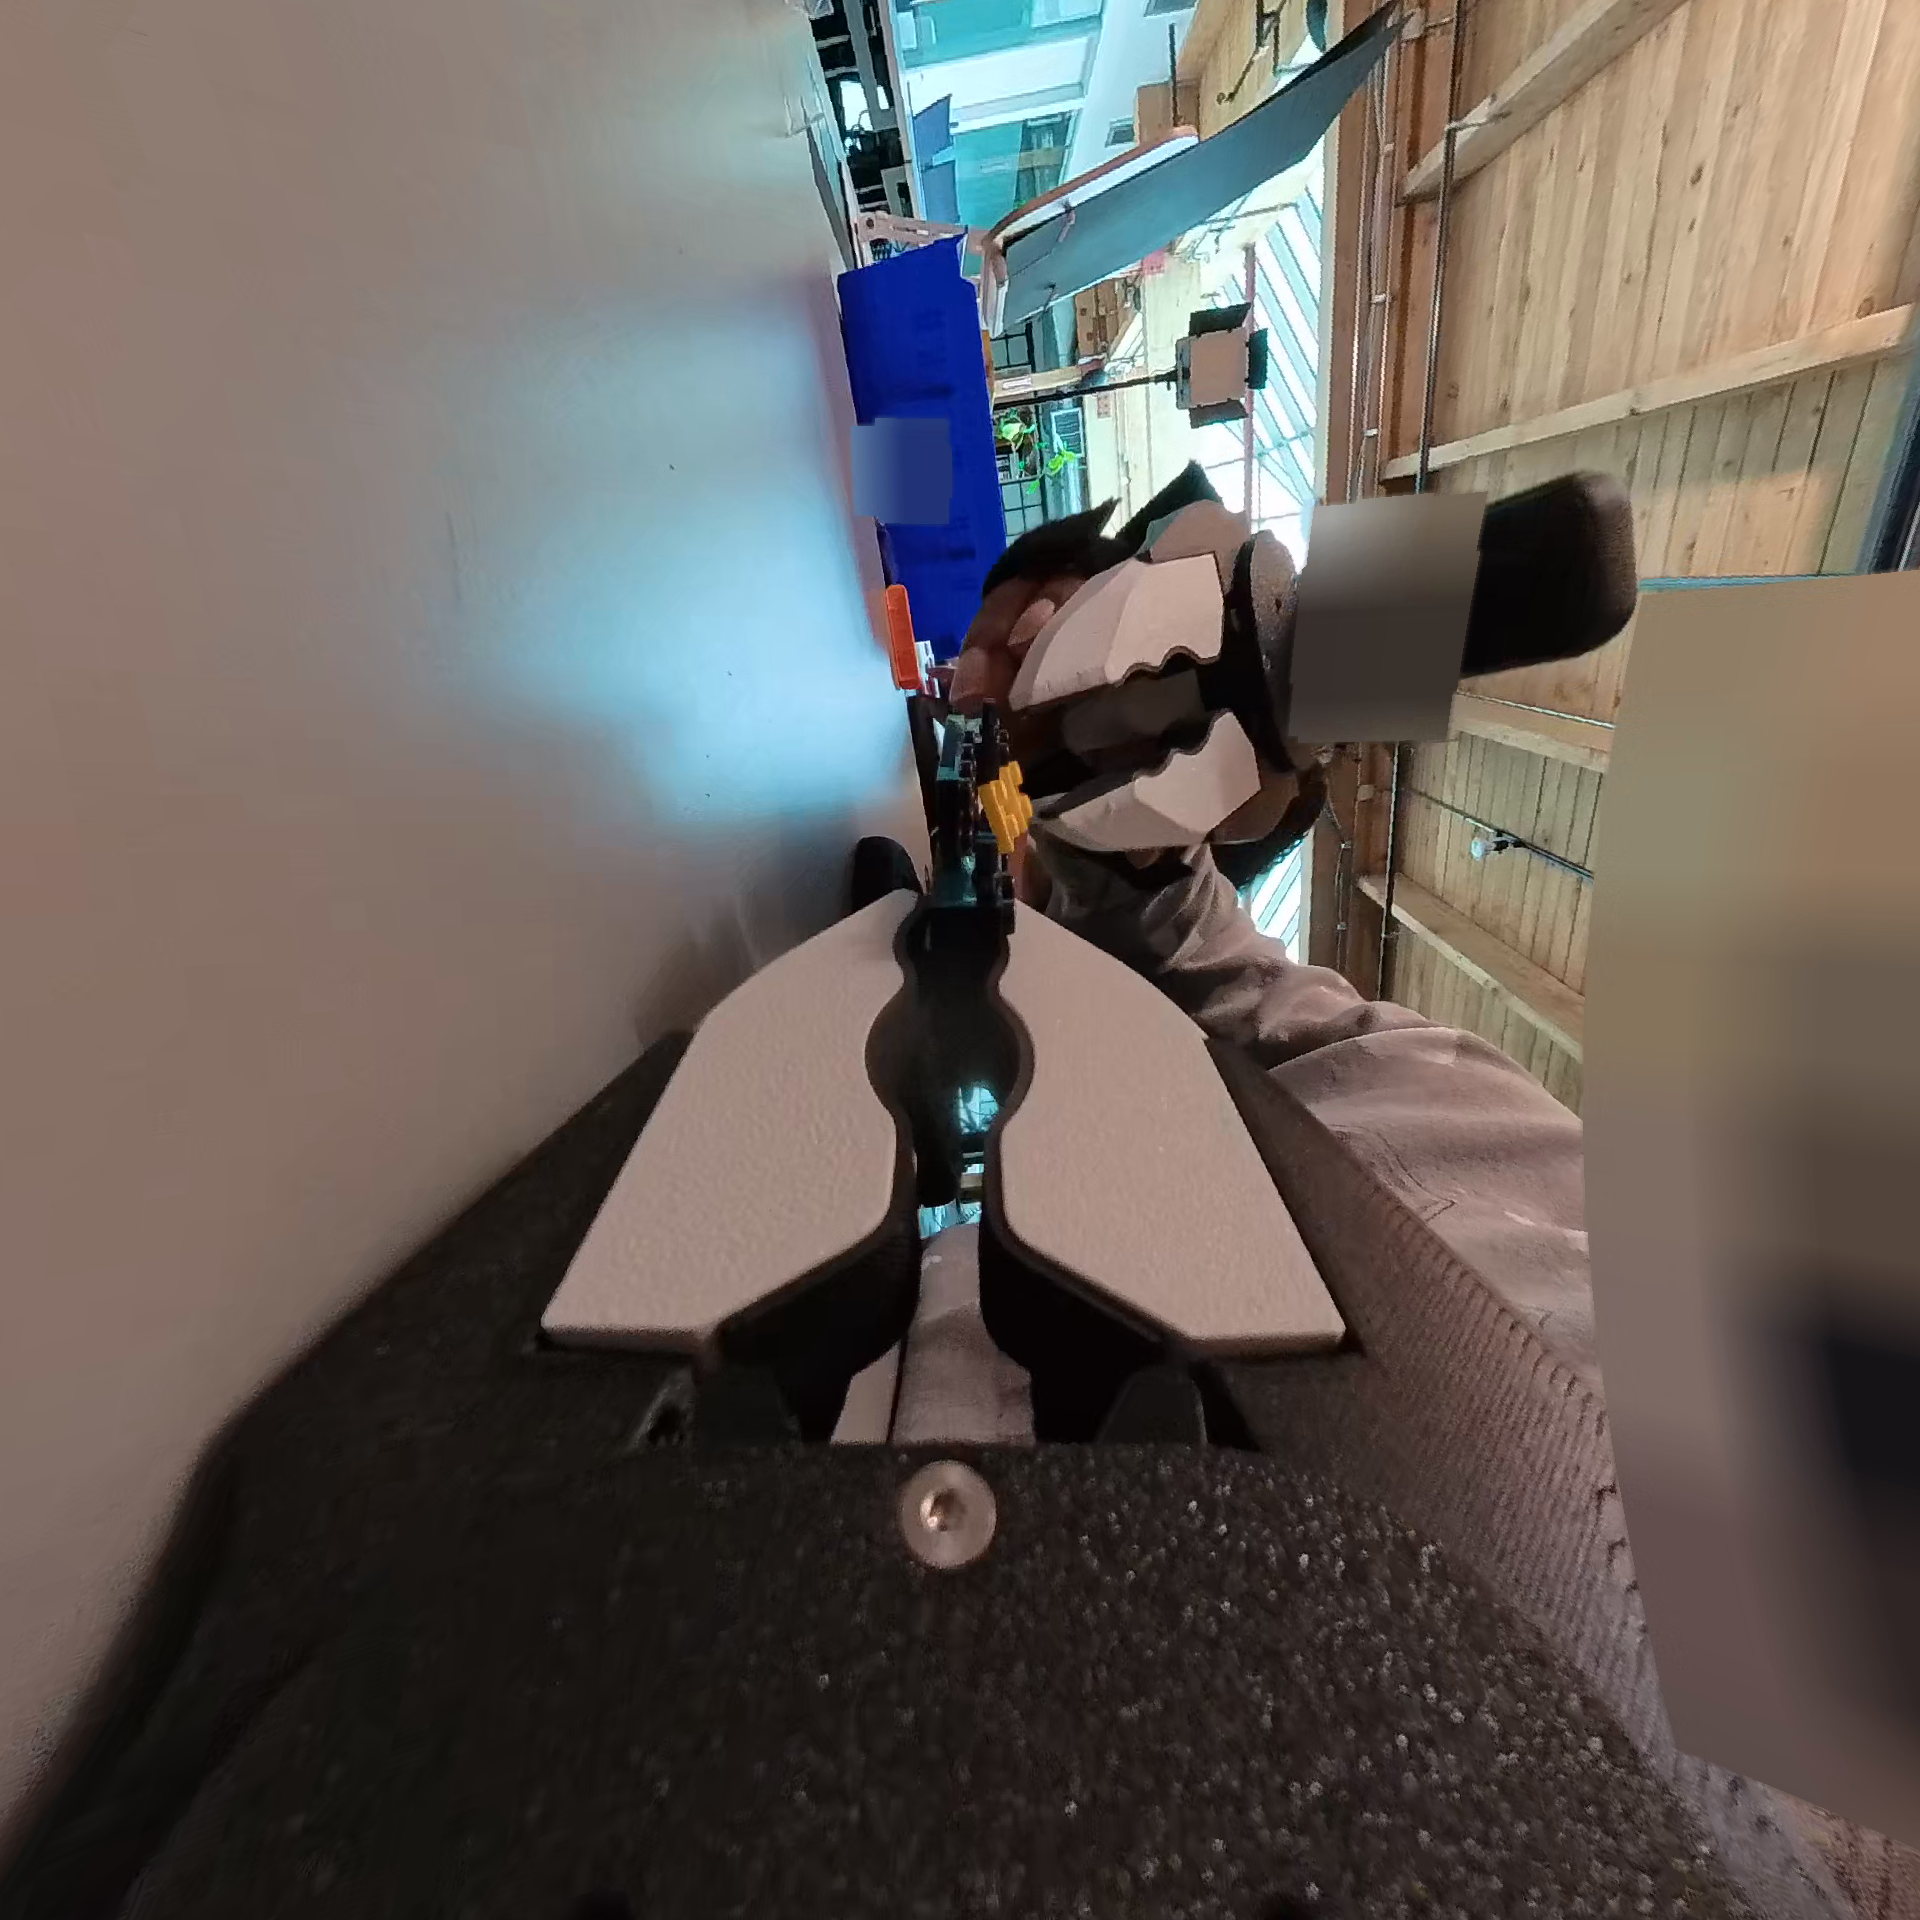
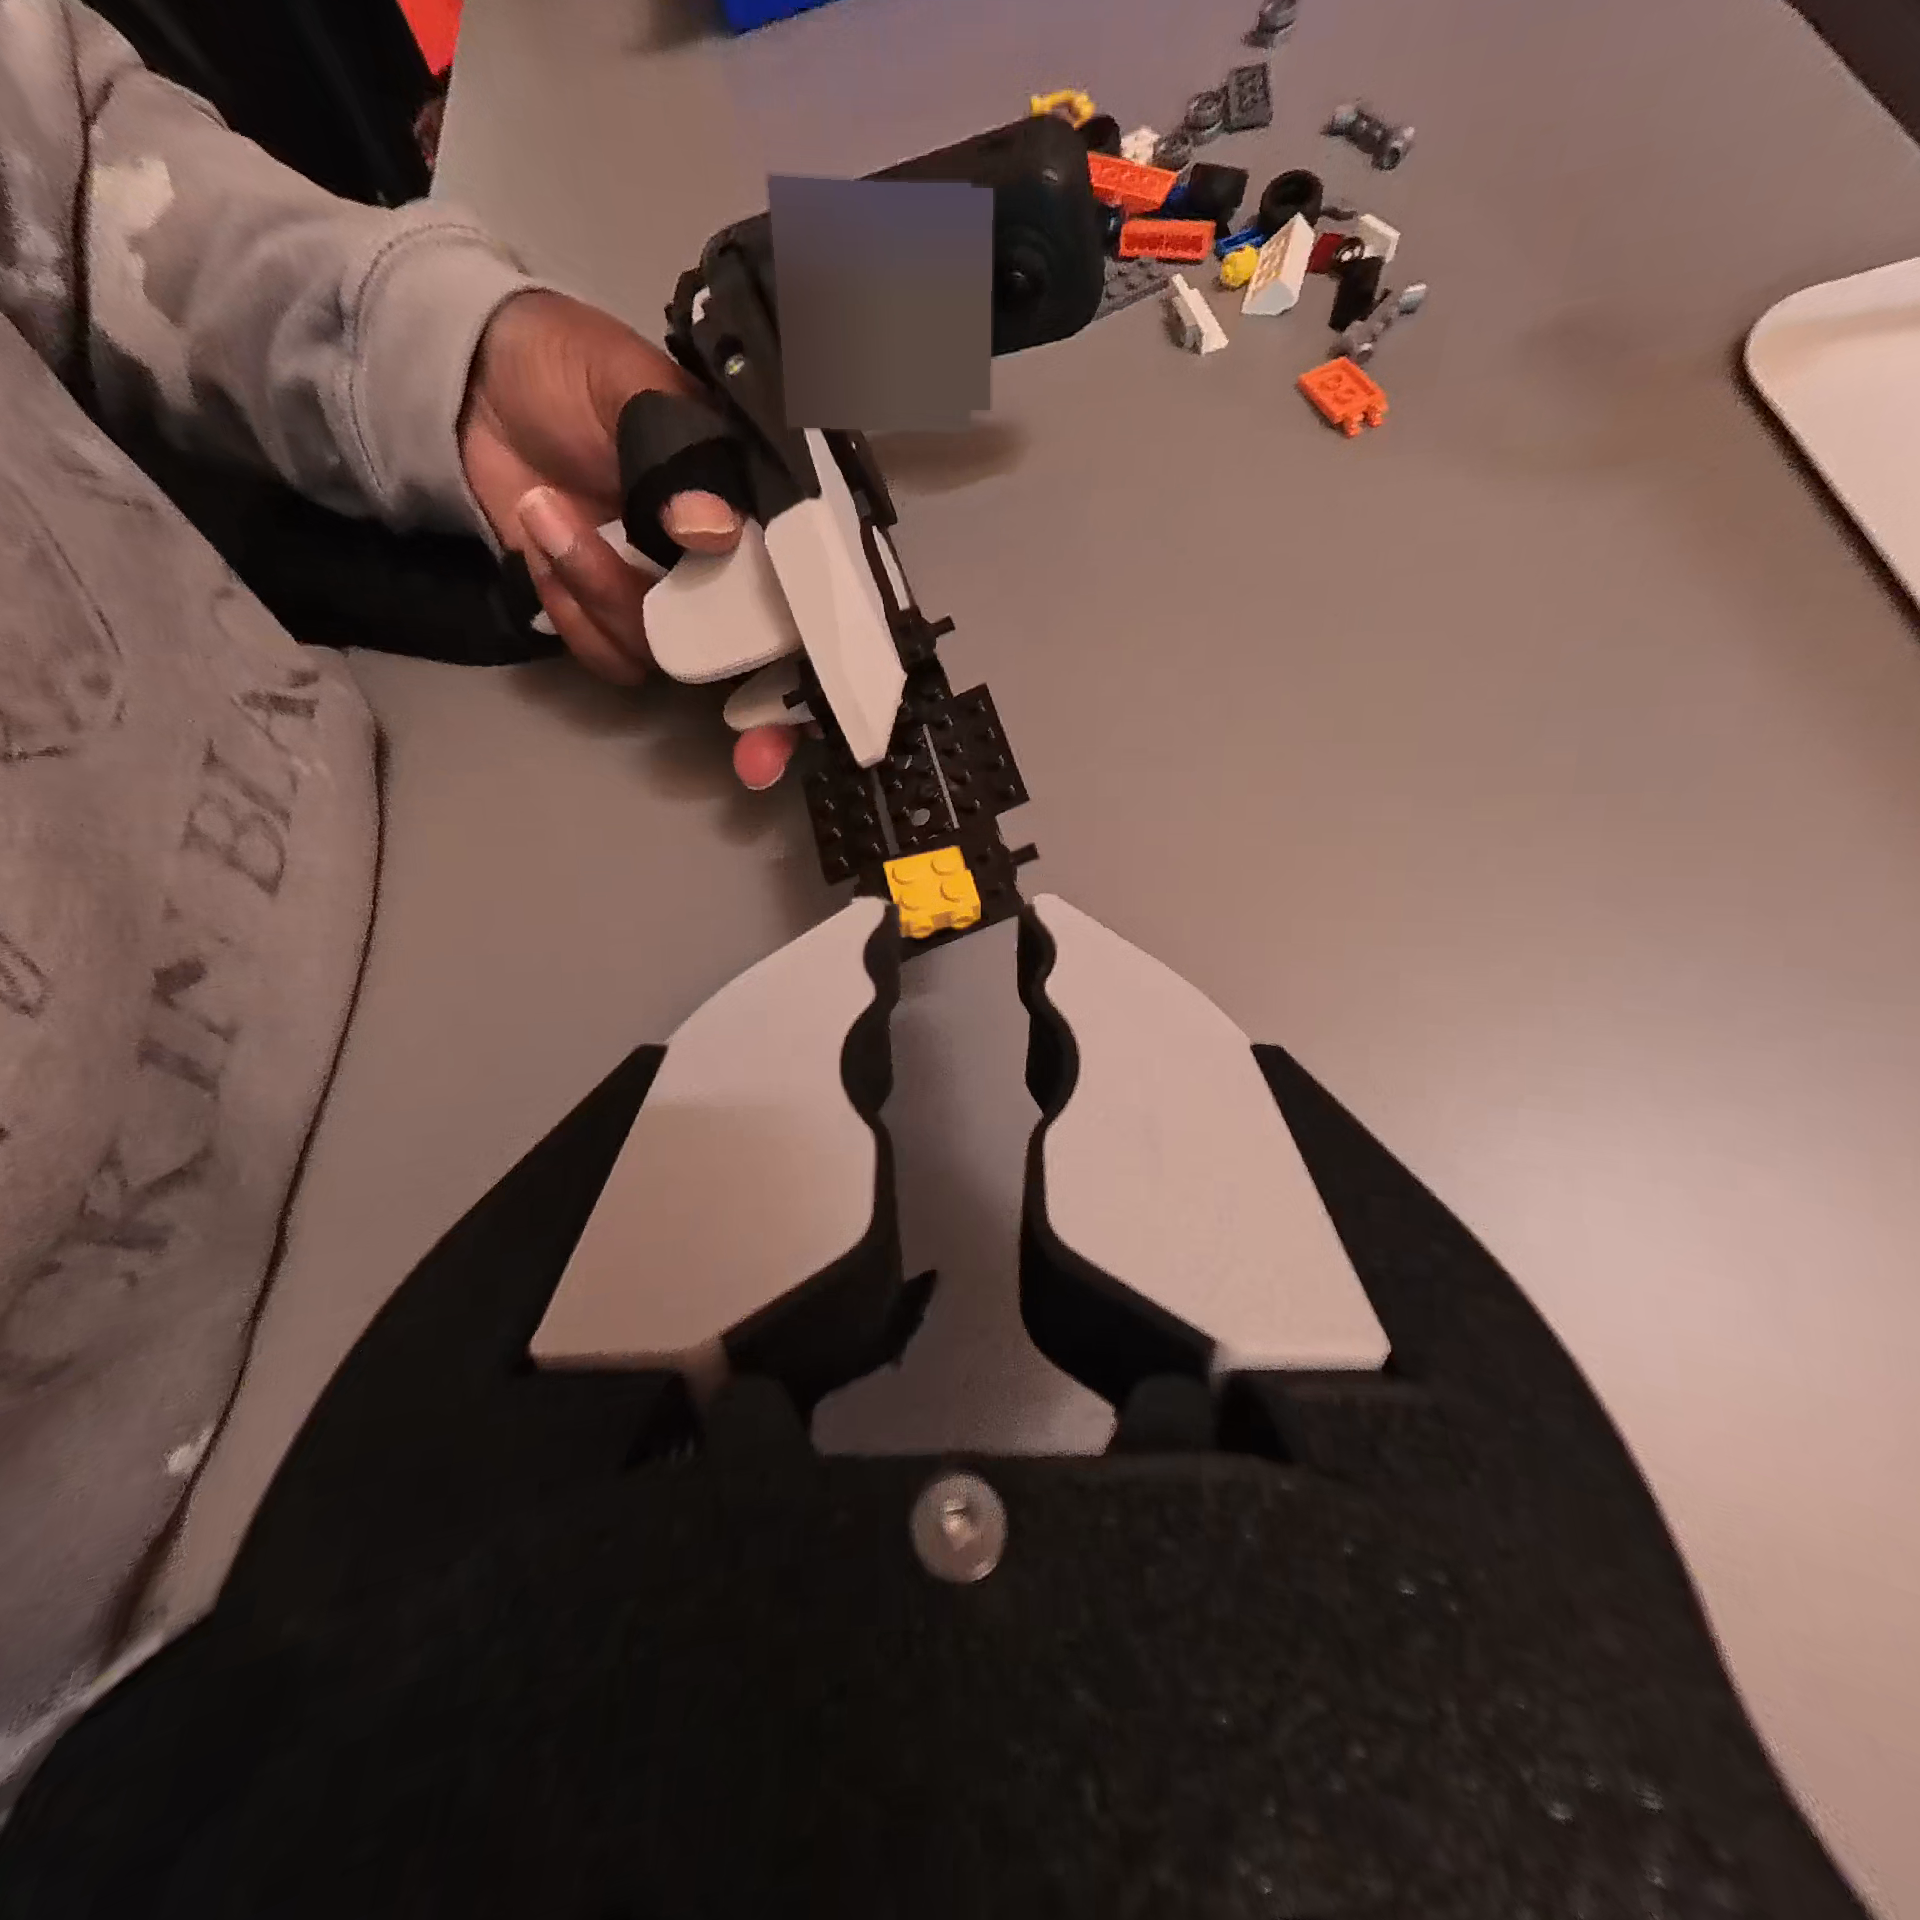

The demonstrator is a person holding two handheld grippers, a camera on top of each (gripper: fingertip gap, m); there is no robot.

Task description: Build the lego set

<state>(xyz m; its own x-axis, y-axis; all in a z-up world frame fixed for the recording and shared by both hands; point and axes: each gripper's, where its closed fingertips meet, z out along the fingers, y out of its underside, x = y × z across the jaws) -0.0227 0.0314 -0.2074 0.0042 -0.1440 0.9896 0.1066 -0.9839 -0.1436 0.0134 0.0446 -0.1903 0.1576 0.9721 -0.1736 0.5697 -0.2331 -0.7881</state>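
Grey bench (image 2: 1351,831) carries loose bricks far off; left claw (image 2: 873,727) clenches the light, snap-prone black studded plate assembly (image 2: 935,769), right claw (image 2: 951,914) released.

1. This looks like a workshop or studio space rather than a home.
2. Bare wooden plank walls (image 1: 1621,260) with exposed framing run along one side.
3. A panel light on a stand (image 1: 1218,364) and a large grey board (image 1: 1174,187) stand near bright windows.
4. A blue plastic crate (image 1: 920,436) sits beyond the work area.
5. The plain grey surface (image 2: 1455,831) carries a scatter of toy bricks (image 2: 1247,239) and a white tray (image 2: 1849,405).
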